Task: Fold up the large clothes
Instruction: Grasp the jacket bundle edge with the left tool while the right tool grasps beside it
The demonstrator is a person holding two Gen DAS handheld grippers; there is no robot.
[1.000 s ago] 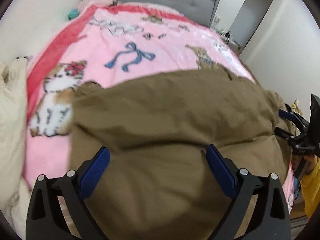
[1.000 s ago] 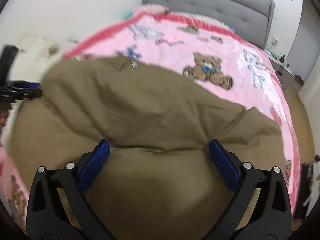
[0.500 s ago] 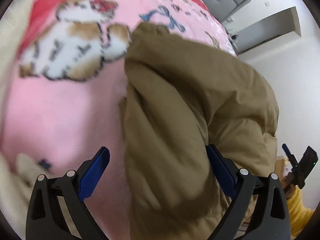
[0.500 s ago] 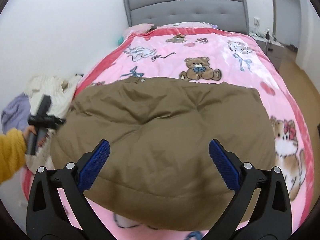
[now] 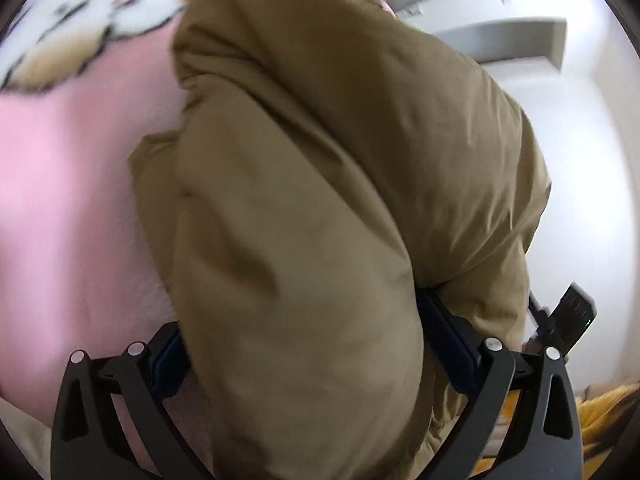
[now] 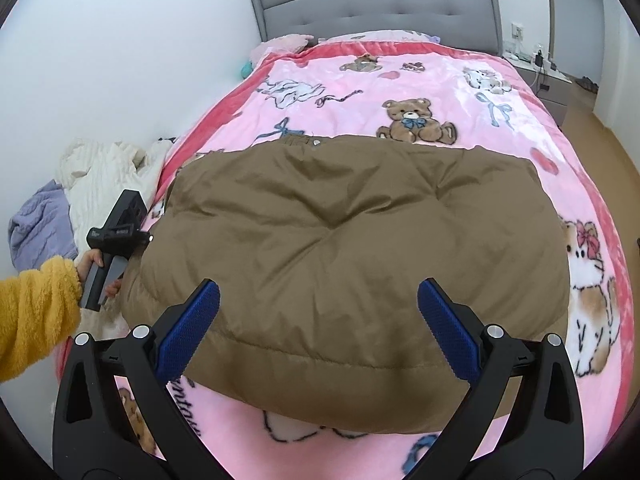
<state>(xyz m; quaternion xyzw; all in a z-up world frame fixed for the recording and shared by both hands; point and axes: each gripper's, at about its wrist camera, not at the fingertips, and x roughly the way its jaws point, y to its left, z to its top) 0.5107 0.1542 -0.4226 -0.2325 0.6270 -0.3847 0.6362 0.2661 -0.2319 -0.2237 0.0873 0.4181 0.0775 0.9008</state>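
Already the brown padded jacket (image 6: 352,248) lies as a rough rectangle mid-blanket (image 6: 432,92). The left gripper (image 5: 304,344), jaws wide around its side edge, hasn't clamped; the right gripper (image 6: 318,320) hovers agape above. Further folds likely remain.

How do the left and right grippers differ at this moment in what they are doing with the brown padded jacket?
The left gripper has a thick bunch of the brown padded jacket between its fingers at the jacket's left edge; the right gripper hangs above the near hem with nothing between its fingers. The left's blue pads are mostly hidden by fabric; the right's show fully. Both are spread wide over the pink blanket.
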